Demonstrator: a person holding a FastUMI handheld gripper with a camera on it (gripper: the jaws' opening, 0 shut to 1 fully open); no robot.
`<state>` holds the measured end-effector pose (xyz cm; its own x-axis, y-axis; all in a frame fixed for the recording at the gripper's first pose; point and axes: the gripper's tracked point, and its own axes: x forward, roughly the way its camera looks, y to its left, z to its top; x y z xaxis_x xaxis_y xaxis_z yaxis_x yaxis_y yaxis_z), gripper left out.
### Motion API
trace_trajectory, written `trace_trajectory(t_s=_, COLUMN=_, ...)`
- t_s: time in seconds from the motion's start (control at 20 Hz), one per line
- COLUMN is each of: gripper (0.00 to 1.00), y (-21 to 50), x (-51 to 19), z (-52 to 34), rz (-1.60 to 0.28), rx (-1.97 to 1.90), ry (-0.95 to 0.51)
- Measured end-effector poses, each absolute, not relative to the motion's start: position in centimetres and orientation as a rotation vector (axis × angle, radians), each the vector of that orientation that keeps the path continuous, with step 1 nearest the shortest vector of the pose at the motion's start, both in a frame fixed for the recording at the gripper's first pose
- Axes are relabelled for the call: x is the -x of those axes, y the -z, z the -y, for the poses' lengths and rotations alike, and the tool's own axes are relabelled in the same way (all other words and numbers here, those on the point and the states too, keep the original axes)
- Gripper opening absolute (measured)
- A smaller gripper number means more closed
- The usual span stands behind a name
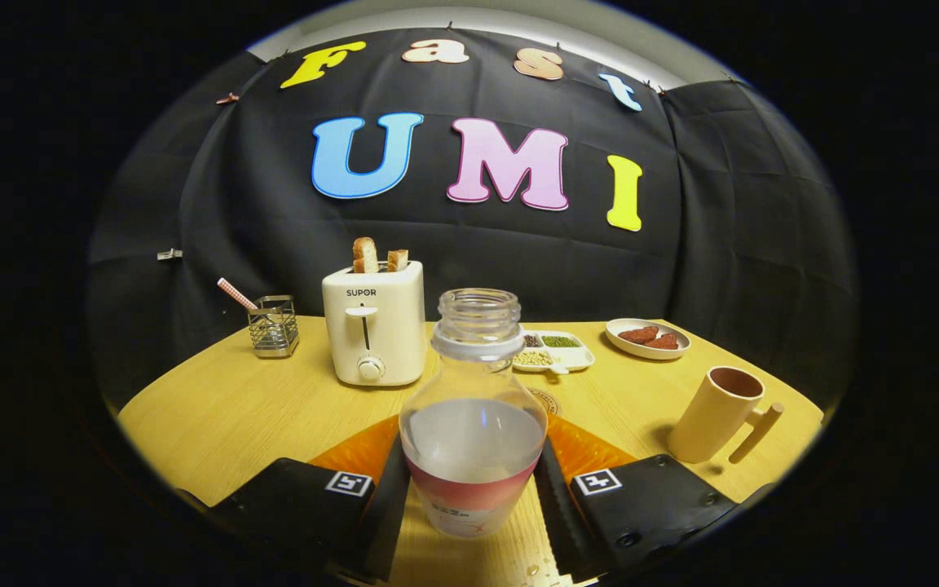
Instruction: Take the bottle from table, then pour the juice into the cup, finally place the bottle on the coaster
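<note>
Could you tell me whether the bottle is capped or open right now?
Open: the bottle shows a bare threaded neck with no cap, standing upright between the gripper fingers, which press its sides.

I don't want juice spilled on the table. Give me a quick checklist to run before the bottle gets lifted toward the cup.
1. Clear plastic bottle sits between the tongs: ok.
2. Both fingers pressing the bottle: cannot tell.
3. Bottle cap off: ok.
4. Beige handled cup upright, mouth open, on the wooden table: ok.
5. Round coaster free behind the bottle: partly hidden, cannot tell.
6. White toaster away from the path to the cup: ok.
</note>
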<state>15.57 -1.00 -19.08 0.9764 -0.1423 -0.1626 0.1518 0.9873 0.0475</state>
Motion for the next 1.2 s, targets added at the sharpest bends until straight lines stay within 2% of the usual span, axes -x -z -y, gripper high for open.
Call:
trace_trajectory(t_s=0.2, gripper=0.7, y=17.9, x=-15.0, z=0.7, rz=-0.143, rx=-0.08, ry=0.118)
trace_trajectory(t_s=0.55, gripper=0.7, y=15.4, x=-14.2, z=1.7, rz=-0.173, rx=-0.203, ry=0.13)
trace_trajectory(t_s=0.85, gripper=0.7, y=12.3, x=-14.5, z=3.6, rz=-0.181, rx=-0.49, ry=0.088)
trace_trajectory(t_s=1.2, gripper=0.7, y=11.2, x=-14.8, z=10.7, rz=-0.185, rx=-0.911, ry=0.163)
